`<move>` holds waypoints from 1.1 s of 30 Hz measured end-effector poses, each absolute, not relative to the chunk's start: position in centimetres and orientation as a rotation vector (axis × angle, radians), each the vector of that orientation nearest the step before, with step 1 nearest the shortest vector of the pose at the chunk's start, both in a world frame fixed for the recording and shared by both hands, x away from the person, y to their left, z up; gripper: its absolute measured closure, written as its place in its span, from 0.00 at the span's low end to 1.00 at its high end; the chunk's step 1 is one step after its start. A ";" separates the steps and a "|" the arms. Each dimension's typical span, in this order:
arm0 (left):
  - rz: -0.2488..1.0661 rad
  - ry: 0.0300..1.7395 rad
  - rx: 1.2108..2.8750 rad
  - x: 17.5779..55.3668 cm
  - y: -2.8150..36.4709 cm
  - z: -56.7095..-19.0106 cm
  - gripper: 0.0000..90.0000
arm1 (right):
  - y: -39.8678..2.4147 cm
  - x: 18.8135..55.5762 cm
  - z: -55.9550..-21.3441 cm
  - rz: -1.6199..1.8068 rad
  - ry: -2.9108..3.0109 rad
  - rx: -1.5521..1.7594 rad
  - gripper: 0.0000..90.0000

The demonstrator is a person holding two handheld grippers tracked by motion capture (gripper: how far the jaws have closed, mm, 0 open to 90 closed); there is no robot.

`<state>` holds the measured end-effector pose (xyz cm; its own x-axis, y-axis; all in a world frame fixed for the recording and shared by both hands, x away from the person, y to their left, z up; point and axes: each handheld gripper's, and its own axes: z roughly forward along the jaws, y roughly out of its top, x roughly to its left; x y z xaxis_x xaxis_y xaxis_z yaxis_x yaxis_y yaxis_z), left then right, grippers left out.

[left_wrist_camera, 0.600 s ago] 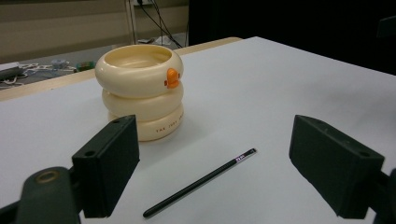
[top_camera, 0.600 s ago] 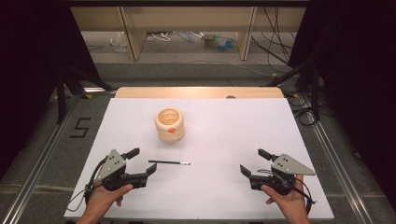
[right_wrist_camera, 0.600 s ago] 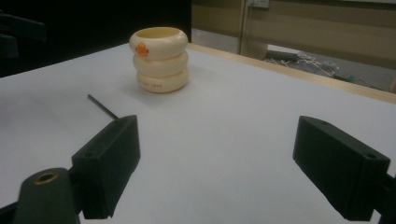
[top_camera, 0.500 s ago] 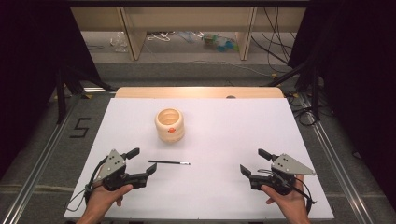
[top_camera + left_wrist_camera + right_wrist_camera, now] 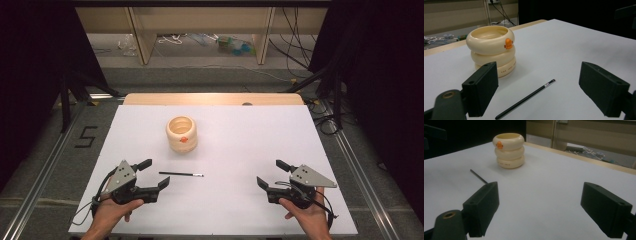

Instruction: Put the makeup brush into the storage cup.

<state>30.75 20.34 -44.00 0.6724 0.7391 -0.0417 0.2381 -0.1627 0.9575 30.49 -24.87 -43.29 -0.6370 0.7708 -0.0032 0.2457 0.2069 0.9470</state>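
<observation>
while my two hands rest low at the near edge of the white table [image 5: 300, 130], i hold both tools spread wide with nothing between the jaws. in the high view my left gripper [image 5: 154, 175] sits at about 7 o'clock of the table, its jaws released and pointing toward 3 o'clock, and my left hand [image 5: 111, 214] grips it from below. the thin black stylus [image 5: 181, 174] lies flat on the table just beyond those jaw tips, at 3 o'clock from them, apart from them, its length running from 9 to 3 o'clock with a pale tip at the far end. in the left gripper view the stylus [image 5: 525, 99] lies between my two black jaws on the table, untouched, slanting up toward 1 o'clock.

the cream ringed pot [image 5: 181, 134], stacked like three fat rings with a small orange mark on its side, stands upright at 12 o'clock from the stylus, well apart from it. in the left gripper view the pot [image 5: 491, 50] rises at 11 o'clock, behind my left jaw.

my right gripper [image 5: 269, 174] sits at about 5 o'clock of the table, its jaws also released and pointing toward 9 o'clock, held by my right hand [image 5: 306, 216]. in the right gripper view the pot [image 5: 509, 150] stands at 11 o'clock and the stylus [image 5: 478, 176] lies at 10 o'clock, both far from my jaws.
</observation>
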 end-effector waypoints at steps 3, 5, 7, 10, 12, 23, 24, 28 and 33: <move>0.517 0.787 1.734 30.9 20.2 -43.8 0.18 | -24.9 30.5 -43.3 1.422 2.015 0.943 0.18; 0.489 0.786 1.733 31.1 19.9 -43.8 0.18 | -25.0 30.6 -43.3 1.432 2.011 0.939 0.18; 0.464 0.782 1.745 31.3 19.5 -43.7 0.18 | -25.0 30.6 -43.4 1.431 2.015 0.945 0.18; 0.475 0.758 1.781 31.5 19.2 -43.5 0.18 | -25.0 30.7 -43.4 1.424 2.011 0.952 0.19; 0.481 0.749 1.815 31.8 18.8 -43.4 0.18 | -25.1 30.7 -43.4 1.427 2.011 0.953 0.19; 0.445 0.723 1.896 33.8 18.4 -41.6 0.19 | -25.2 30.8 -43.4 1.421 2.010 0.964 0.19; 0.445 0.723 1.896 33.8 18.4 -41.6 0.19 | -25.2 30.8 -43.4 1.421 2.010 0.964 0.19; 0.402 0.737 1.949 34.8 18.4 -41.9 0.20 | -25.2 30.8 -43.4 1.421 2.011 0.965 0.19; 0.373 0.730 2.032 35.5 17.6 -41.9 0.18 | -25.1 30.9 -43.6 1.428 2.002 0.959 0.19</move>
<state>35.47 17.61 -41.88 0.7788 0.6270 -0.0211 0.3497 -0.4061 0.8443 30.92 -25.11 -43.56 -0.6287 0.7777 0.0038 0.2571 0.2032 0.9448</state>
